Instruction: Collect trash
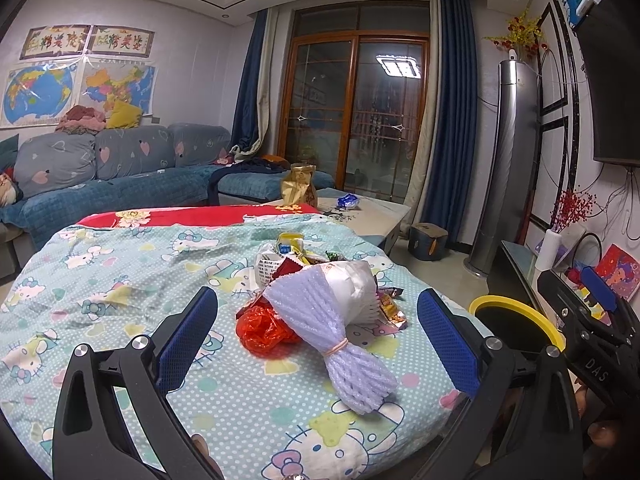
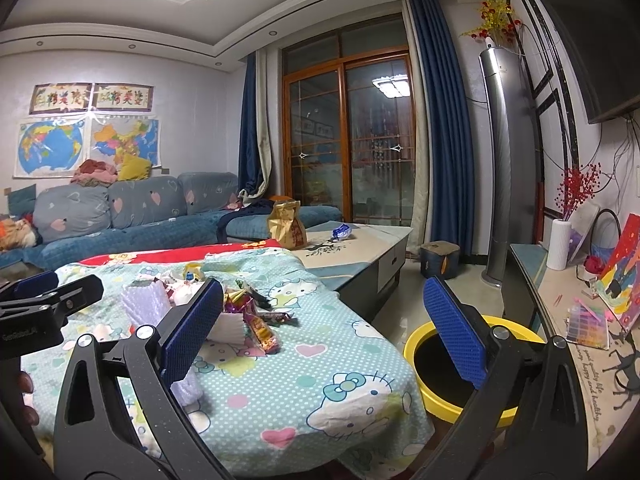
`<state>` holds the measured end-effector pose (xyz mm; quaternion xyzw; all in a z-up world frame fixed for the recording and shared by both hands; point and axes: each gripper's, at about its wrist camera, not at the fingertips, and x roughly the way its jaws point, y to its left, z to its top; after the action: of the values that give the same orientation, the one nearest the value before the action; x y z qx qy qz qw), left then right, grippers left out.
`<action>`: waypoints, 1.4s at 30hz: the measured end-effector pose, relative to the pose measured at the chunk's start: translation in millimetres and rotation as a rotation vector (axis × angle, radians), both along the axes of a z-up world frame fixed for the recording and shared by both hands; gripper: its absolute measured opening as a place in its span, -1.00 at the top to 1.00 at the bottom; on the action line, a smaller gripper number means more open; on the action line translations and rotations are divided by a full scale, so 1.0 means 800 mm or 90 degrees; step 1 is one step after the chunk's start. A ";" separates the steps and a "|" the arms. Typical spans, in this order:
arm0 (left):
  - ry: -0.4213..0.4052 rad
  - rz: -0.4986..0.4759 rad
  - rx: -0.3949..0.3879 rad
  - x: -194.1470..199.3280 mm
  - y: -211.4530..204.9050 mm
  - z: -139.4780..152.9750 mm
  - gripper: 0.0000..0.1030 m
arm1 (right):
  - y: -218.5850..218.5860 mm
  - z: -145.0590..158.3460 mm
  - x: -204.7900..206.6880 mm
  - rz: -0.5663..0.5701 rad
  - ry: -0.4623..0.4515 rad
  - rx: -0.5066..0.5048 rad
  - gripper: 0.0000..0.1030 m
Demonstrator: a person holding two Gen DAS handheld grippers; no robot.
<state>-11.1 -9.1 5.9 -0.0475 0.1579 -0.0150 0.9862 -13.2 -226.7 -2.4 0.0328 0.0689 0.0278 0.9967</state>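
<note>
I hold a pair of tongs in each hand over a table draped in a pale blue cartoon-cat cloth (image 1: 120, 276). My left gripper (image 1: 318, 340) has its blue-padded fingers spread wide apart, pinching nothing; between them, lying on the cloth, is a bundle of lavender foam netting (image 1: 352, 344) tied with a rubber band. Touching it on the left is a crumpled red plastic bag (image 1: 262, 330), and behind it sits a heap of snack wrappers (image 1: 292, 258) and white paper. My right gripper (image 2: 326, 330) is also spread wide and holds nothing; its left finger stands in front of the trash heap, where shiny candy wrappers (image 2: 260, 326) lie on the cloth. Its right finger hangs over a yellow-rimmed bin (image 2: 448, 402) on the floor just beside the table's right edge. Farther back, a gold paper bag (image 2: 286, 226) stands on a coffee table (image 2: 376, 240).
</note>
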 end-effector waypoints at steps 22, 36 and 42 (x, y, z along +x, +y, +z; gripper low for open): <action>0.027 -0.032 -0.002 0.019 0.000 -0.007 -0.88 | 0.001 -0.010 0.012 0.023 0.019 0.001 -0.80; 0.032 0.042 -0.039 0.067 0.081 0.021 -0.88 | 0.056 -0.011 0.045 0.169 0.075 -0.037 -0.79; 0.039 0.053 -0.067 0.076 0.129 0.017 -0.88 | 0.100 -0.019 0.056 0.251 0.111 -0.073 -0.79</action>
<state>49.3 94.0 19.5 -0.1059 0.1848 0.0194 0.9769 31.8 -147.1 -18.0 -0.0354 0.1616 0.2155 0.9624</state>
